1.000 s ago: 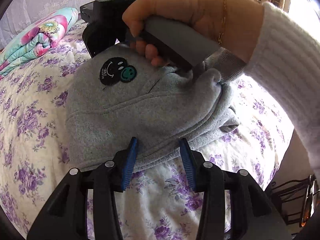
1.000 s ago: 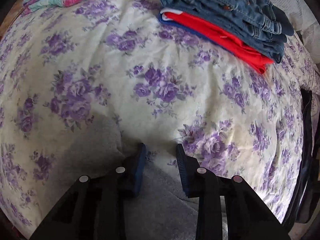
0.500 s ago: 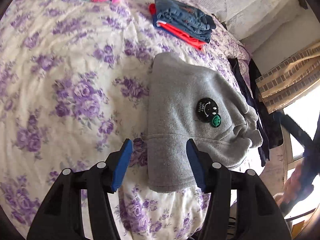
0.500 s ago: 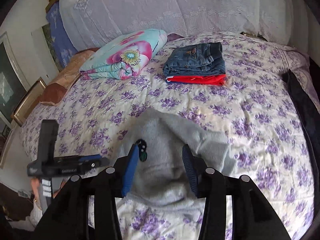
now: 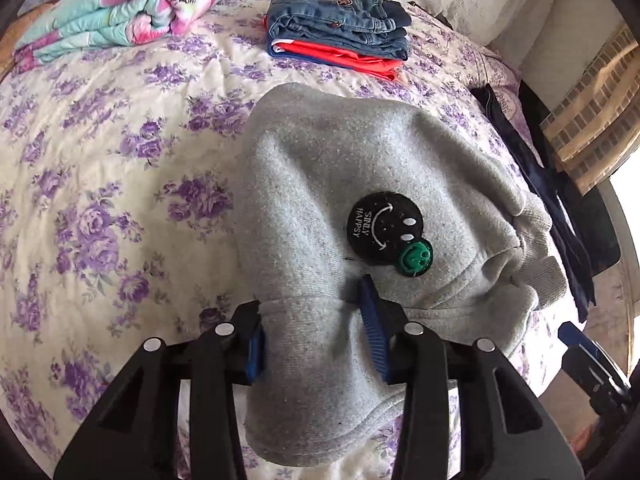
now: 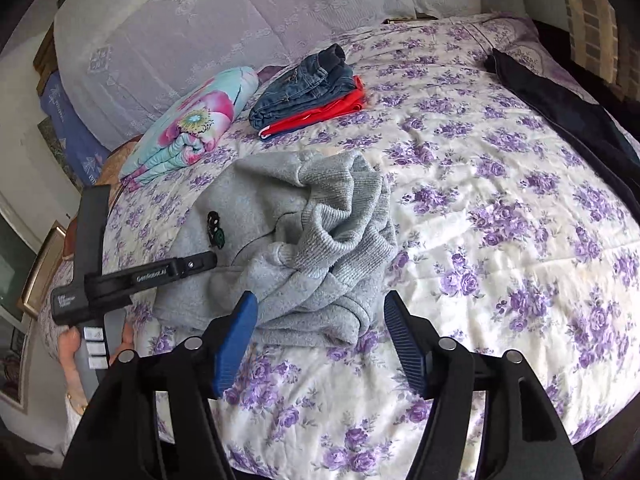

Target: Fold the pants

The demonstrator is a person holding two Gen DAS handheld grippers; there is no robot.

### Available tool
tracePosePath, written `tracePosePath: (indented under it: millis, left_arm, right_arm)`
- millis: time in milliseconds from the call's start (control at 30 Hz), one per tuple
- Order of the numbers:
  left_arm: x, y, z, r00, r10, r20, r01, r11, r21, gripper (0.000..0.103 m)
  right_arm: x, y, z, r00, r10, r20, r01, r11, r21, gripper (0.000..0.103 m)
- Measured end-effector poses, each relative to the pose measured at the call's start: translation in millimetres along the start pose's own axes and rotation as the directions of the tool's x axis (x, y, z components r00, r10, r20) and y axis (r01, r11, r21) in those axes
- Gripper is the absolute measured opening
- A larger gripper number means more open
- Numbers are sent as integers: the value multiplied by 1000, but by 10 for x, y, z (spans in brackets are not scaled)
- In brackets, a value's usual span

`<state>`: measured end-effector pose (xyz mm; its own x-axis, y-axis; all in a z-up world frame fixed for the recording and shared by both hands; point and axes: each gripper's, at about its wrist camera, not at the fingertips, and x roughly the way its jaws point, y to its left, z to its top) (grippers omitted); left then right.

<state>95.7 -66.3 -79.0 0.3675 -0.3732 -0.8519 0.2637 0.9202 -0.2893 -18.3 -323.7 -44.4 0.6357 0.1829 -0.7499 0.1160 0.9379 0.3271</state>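
- Straddling the near edge of the grey pants (image 5: 320, 184), the left gripper (image 5: 316, 332) has come down since half a second ago — jaws apart, cloth between, not pinched.
- The right gripper (image 6: 320, 344) has spread wider — empty, just short of the pants' bunched waistband (image 6: 344, 216).
- Pants lie folded on the bedspread (image 5: 100, 160), nearer than the stacked jeans (image 5: 340, 28).

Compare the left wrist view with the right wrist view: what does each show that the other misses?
Only the left wrist view shows the left gripper open from above, straddling an edge of the grey pants, and the smiley patch readable face-on.

Only the right wrist view shows the right gripper open just short of the pants' bunched ribbed cuffs, and the lace-covered headboard.

Both show the folded jeans stacked on a red garment, the rolled floral blanket, a dark garment at the bed's edge and the purple-flowered bedspread.
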Motion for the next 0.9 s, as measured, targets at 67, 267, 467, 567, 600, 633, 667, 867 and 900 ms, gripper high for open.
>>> tracePosePath:
  millis: [67, 267, 467, 567, 600, 633, 667, 867, 900]
  left_arm:
    - [-10, -24, 2, 1000, 21, 1, -21, 1000, 8, 37]
    - [-17, 13, -4, 1000, 12, -3, -12, 1000, 1, 36]
    - [-11, 17, -18, 1000, 3, -5, -3, 1000, 4, 36]
    - [4, 38, -37, 1000, -8, -15, 8, 1000, 9, 36]
    - [14, 52, -39, 1000, -13, -18, 13, 1000, 8, 36]
    - [21, 64, -41, 1000, -19, -20, 19, 1000, 6, 36]
    - [29, 79, -35, 999, -26, -23, 26, 1000, 1, 36]
    - [89, 138, -12, 998, -53, -38, 52, 998, -19, 37]
    - [92, 155, -11, 997, -62, -38, 61, 998, -28, 36]
  right_arm:
    - [76, 38, 52, 1000, -11, 18, 11, 1000, -2, 72]
    - [229, 151, 218, 993, -92, 77, 94, 995, -26, 87]
    - [672, 18, 250, 986, -165, -17, 165, 986, 3, 95]
    - [902, -190, 156, 987, -80, -142, 94, 991, 95, 97]
    - [948, -309, 132, 985, 3, -172, 28, 983, 180, 97]
    - [1004, -431, 112, 974, 99, -205, -41, 961, 272, 97]
    - [1054, -525, 103, 958, 181, -221, -97, 934, 343, 99]
    - [1181, -473, 160, 952, 220, -214, -144, 936, 321, 88]
    - [1174, -419, 153, 952, 238, -191, -173, 936, 306, 70]
